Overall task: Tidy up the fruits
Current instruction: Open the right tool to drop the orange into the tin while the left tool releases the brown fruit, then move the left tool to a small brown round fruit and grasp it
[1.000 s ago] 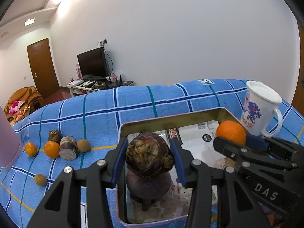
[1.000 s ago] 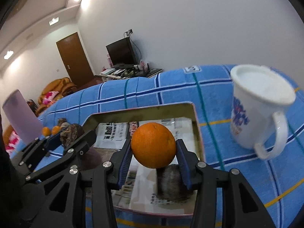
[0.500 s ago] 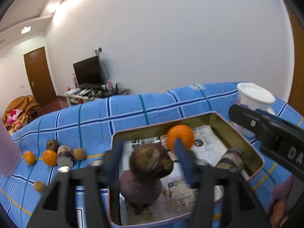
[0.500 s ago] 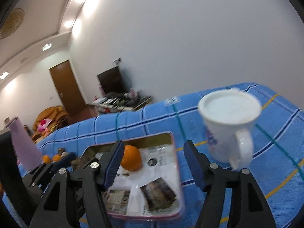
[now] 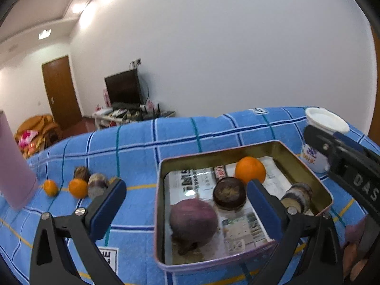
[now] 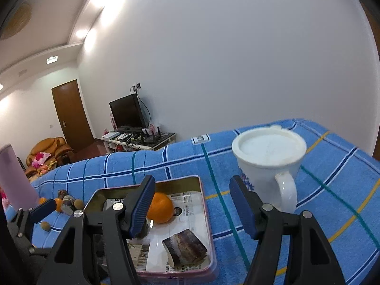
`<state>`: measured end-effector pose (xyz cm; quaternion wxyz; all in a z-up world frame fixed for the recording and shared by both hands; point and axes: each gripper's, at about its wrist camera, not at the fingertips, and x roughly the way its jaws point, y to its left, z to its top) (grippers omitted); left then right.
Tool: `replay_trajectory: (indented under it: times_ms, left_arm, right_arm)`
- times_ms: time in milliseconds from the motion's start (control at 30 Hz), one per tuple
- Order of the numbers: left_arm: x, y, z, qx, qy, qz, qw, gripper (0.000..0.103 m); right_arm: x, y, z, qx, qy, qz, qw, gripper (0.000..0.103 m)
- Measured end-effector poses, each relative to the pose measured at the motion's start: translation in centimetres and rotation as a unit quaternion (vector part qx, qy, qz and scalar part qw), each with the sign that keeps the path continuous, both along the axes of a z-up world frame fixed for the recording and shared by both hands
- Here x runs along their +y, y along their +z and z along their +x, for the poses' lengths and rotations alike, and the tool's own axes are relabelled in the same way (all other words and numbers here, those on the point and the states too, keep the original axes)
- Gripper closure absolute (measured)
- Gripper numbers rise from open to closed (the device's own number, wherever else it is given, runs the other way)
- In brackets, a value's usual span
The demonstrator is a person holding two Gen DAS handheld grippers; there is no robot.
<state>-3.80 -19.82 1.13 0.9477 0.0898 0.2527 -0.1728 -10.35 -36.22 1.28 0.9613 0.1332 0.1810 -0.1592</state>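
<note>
A newspaper-lined metal tin [image 5: 220, 156] sits on the blue checked cloth. Inside lie an orange [image 5: 249, 169], a dark round fruit [image 5: 229, 196], a purple fruit [image 5: 193, 220] and a cut cane piece [image 5: 295, 197]. My left gripper [image 5: 186, 204] hovers over the tin's near left part, its jaws opening wide and gripping nothing. My right gripper [image 6: 192, 204] is open and empty above the tin's right rim [image 6: 204, 204]. The orange [image 6: 160, 207] lies below its left finger, and the cane piece [image 6: 185, 247] sits nearer.
A white mug [image 6: 268, 166] stands right of the tin, close to the right finger. Left of the tin, loose on the cloth, are two small oranges [image 5: 78, 187], dark fruit pieces [image 5: 97, 184] and a tall pink cylinder [image 5: 11, 166].
Both grippers opened. The left let go of the dark round fruit and the right let go of the orange; both fruits now lie in the tin. The right gripper rose and tilted up.
</note>
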Motion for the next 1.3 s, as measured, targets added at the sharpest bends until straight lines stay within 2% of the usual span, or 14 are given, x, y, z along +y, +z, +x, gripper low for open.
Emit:
replay_trajectory:
  times_ms: [167, 233, 367, 533, 700, 833, 967, 1067, 1200, 1300]
  left_arm:
    - [1.9, -0.2, 0.8, 0.020, 0.034, -0.007, 0.9992, 0.000]
    - [2.7, 0.1, 0.6, 0.009, 0.046, -0.003, 0.9989, 0.000]
    - [4.9, 0.8, 0.5, -0.015, 0.058, -0.001, 0.9982, 0.000]
    - [7.7, 1.5, 0.7, -0.062, 0.074, 0.040, 0.9946, 0.000]
    - [10.7, 1.2, 1.7, -0.069, 0.089, 0.050, 0.9924, 0.000]
    - [13.2, 0.4, 3.1, -0.055, 0.104, 0.037, 0.9923, 0.000]
    - [14.6, -0.3, 3.9, -0.048, 0.114, 0.023, 0.9920, 0.000]
    - [15.5, -0.5, 4.3, -0.040, 0.116, 0.012, 0.9924, 0.000]
    - [15.8, -0.3, 4.1, -0.063, 0.122, 0.025, 0.9902, 0.000]
    - [16.5, 0.0, 4.3, -0.065, 0.130, 0.024, 0.9891, 0.000]
  right_arm:
    - [1.4, 0.3, -0.8, -0.028, 0.001, -0.038, 0.999, 0.036]
    - [2.1, 0.3, -1.2, -0.043, 0.001, -0.053, 0.998, 0.036]
    - [2.9, 0.5, -1.2, -0.045, 0.006, -0.074, 0.996, 0.036]
    - [2.9, 0.6, -2.0, -0.052, 0.000, -0.071, 0.996, 0.037]
    - [4.0, 0.6, -2.5, -0.054, -0.008, -0.087, 0.995, 0.037]
    - [4.7, 0.4, -2.3, -0.038, -0.015, -0.074, 0.996, 0.037]
    - [6.1, 0.3, -1.8, -0.020, -0.006, -0.086, 0.996, 0.037]
    - [6.8, 0.1, -1.1, -0.010, -0.001, -0.070, 0.998, 0.037]
    - [8.6, 0.1, 1.0, 0.009, 0.019, -0.044, 0.999, 0.037]
    - [10.6, 0.6, 3.1, 0.016, 0.040, -0.023, 0.999, 0.037]
